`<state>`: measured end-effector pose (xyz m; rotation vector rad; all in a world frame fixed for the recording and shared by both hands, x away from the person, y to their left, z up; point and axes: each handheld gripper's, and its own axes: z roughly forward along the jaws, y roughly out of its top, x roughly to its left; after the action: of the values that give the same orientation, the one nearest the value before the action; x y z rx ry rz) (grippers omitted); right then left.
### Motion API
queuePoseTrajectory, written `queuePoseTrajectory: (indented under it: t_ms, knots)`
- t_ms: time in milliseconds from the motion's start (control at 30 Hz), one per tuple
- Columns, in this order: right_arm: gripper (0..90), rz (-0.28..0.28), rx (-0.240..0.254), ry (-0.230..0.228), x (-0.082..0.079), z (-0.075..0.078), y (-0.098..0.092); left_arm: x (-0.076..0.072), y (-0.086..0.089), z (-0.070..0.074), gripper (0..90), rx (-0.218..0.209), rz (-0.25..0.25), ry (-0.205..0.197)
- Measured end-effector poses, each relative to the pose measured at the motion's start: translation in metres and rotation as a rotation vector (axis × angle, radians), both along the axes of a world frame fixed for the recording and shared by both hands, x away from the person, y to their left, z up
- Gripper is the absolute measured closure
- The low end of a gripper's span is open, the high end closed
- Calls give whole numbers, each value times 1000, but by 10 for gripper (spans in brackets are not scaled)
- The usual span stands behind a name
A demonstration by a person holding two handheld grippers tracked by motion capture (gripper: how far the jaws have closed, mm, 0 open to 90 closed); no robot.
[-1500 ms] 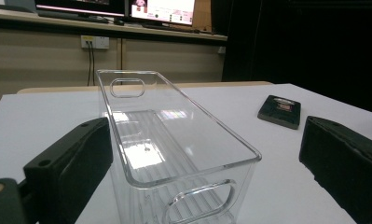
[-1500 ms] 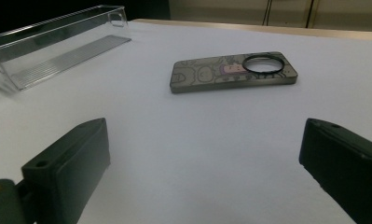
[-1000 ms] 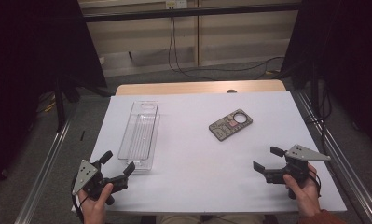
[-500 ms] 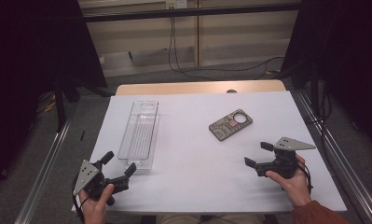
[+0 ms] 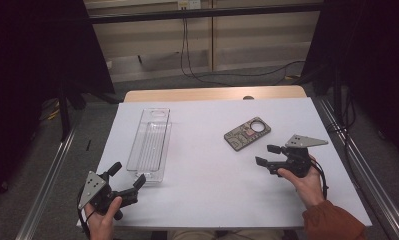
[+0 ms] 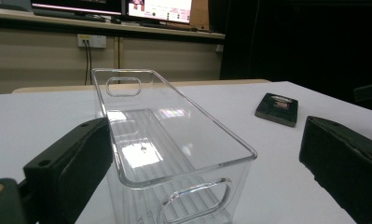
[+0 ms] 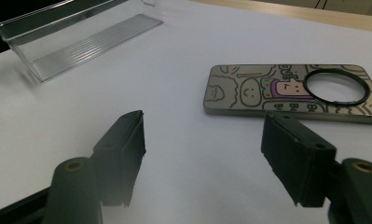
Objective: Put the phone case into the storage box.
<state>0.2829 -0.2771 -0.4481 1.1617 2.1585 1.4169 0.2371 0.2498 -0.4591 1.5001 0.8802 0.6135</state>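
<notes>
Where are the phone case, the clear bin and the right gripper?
phone case (image 5: pixel 247 134): high view, middle of its patterned back.
clear bin (image 5: pixel 148 145): high view, ribbed floor.
right gripper (image 5: pixel 267 154): high view, midway between its fingertips.

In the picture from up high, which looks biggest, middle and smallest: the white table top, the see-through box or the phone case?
1. White table top
2. See-through box
3. Phone case
</notes>
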Motion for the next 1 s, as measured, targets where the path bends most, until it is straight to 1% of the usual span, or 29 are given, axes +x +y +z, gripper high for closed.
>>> queuePoseTrajectory:
  t_ms: [33,133,167,267,367,400,433,467,533,633,700,733,767,833,900,933,1000]
  knots:
    - [349,2,8,6,2,0,0,0,0,0,27,-6,-7,5]
    - [424,20,5,8,7,1,3,-1,0,0,27,-1,-5,3]
    - [445,21,15,12,9,1,4,-1,0,0,27,-1,-4,0]
    - [507,31,0,18,14,2,5,0,0,0,27,0,-5,1]
    - [595,38,11,11,20,6,6,-1,0,0,27,-4,-3,0]
    - [614,34,20,13,22,7,7,-1,0,0,27,-3,-5,2]
    - [634,34,18,20,25,8,7,-1,0,0,27,-5,-7,2]
    - [667,37,14,19,27,9,8,-1,0,0,27,-5,-5,1]
    - [725,44,22,15,32,11,9,-1,0,0,27,-7,-4,-1]
    - [825,62,22,26,41,13,12,-1,0,0,27,-5,-5,0]
    - [834,61,27,27,44,13,13,-1,0,0,27,-3,-5,0]
    - [851,54,37,36,46,14,13,-1,1,0,27,-3,-7,-2]
    - [876,51,42,34,49,14,13,-1,0,0,27,-12,-2,-3]
    - [900,62,31,48,54,14,14,-1,0,0,27,-12,-1,-3]
    - [900,68,28,48,58,16,15,-1,0,0,27,-12,-1,-3]
    - [900,62,32,52,60,17,16,-1,0,0,27,-12,-4,-4]
    - [900,61,25,54,65,19,17,-1,0,0,27,-12,-5,-4]
